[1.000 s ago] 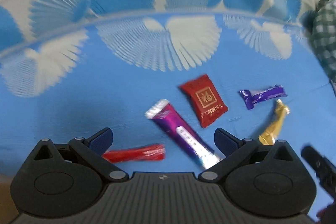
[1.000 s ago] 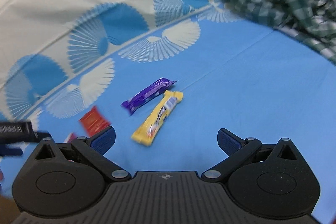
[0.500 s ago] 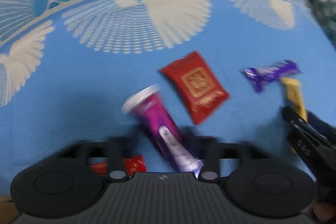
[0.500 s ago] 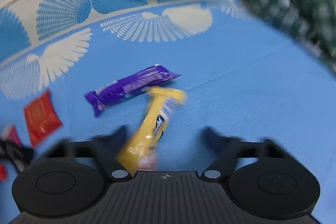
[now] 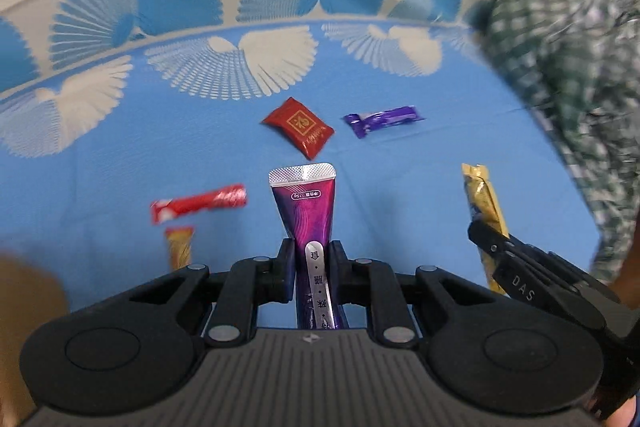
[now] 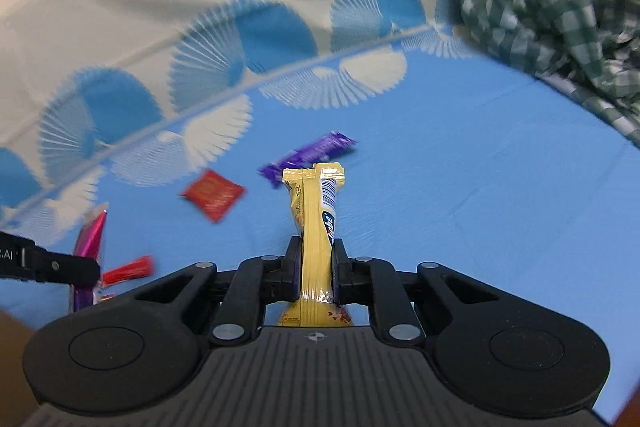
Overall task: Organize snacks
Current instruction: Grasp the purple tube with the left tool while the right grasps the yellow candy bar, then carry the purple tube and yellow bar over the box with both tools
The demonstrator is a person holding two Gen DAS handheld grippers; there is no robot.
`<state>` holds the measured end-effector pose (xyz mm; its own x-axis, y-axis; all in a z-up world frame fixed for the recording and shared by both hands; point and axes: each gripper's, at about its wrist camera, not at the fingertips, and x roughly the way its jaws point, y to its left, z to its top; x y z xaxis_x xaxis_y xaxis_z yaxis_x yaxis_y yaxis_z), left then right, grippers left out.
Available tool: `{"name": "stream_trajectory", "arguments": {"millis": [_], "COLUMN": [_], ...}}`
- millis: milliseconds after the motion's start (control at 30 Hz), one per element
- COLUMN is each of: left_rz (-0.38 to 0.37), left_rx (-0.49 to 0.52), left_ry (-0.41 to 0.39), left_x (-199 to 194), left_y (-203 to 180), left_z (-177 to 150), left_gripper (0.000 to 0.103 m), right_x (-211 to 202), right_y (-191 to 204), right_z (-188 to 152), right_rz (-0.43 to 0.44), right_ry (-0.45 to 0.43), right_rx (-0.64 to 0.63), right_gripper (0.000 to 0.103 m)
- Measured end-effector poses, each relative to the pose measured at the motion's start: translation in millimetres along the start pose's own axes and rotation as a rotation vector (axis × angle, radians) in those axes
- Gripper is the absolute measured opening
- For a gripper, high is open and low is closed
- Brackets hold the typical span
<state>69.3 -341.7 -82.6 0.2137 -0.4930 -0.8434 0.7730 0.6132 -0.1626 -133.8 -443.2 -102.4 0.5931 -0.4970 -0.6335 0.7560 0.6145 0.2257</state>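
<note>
My left gripper [image 5: 312, 259] has its jaws closing, and its pads press on a purple tube-shaped snack [image 5: 304, 199] held above the blue cloth. My right gripper [image 6: 316, 259] is shut on a yellow snack bar [image 6: 316, 211], also lifted; in the left wrist view that bar [image 5: 480, 187] shows at the right. On the cloth lie a red square packet [image 5: 298, 127], a purple bar [image 5: 382, 119], a red stick [image 5: 198, 203] and a small gold packet [image 5: 179, 251].
The blue sheet [image 5: 440, 155] has white and blue fan patterns along its far edge. A crumpled green checked cloth [image 5: 568, 67] is heaped at the right. Something brown [image 5: 24, 307] shows blurred at the lower left.
Both grippers stood open over the snacks; now the left grips the purple tube and the right the yellow bar, and both snacks are raised off the sheet.
</note>
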Motion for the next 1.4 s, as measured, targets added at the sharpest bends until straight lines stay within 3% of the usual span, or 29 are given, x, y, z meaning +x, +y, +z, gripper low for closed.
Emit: {"name": "stream_trajectory", "arguments": {"millis": [300,533,700,933,1400], "left_rz": [0.104,0.245,0.309,0.311,0.286], "left_rx": [-0.024,-0.109,-0.174,-0.262,-0.304], "left_ry": [-0.097,-0.152,-0.198,-0.260,-0.322], "left_x": [-173.5,-281.2,-334.6,-380.2,-394.9], "left_y": [21.8,68.1,94.6,114.6,127.6], "left_z": [-117.8,-210.0,-269.3,-324.6,-340.8], "left_gripper": [0.018,0.018,0.018,0.018,0.018], "right_x": [-163.9,-244.9,-288.2,-331.4,-346.0], "right_y": [67.6,133.6,174.6,204.7,224.1], "right_z": [-58.8,-115.2,-155.5,-168.8,-181.1], "right_rz": [0.238,0.434,0.534,0.575,0.530], "right_ry": [0.026,0.107,0.125,0.072,0.060], "right_rx": [-0.109,-0.228,-0.352,-0.469,-0.538], "right_gripper": [0.014,0.014,0.014,0.014,0.014]}}
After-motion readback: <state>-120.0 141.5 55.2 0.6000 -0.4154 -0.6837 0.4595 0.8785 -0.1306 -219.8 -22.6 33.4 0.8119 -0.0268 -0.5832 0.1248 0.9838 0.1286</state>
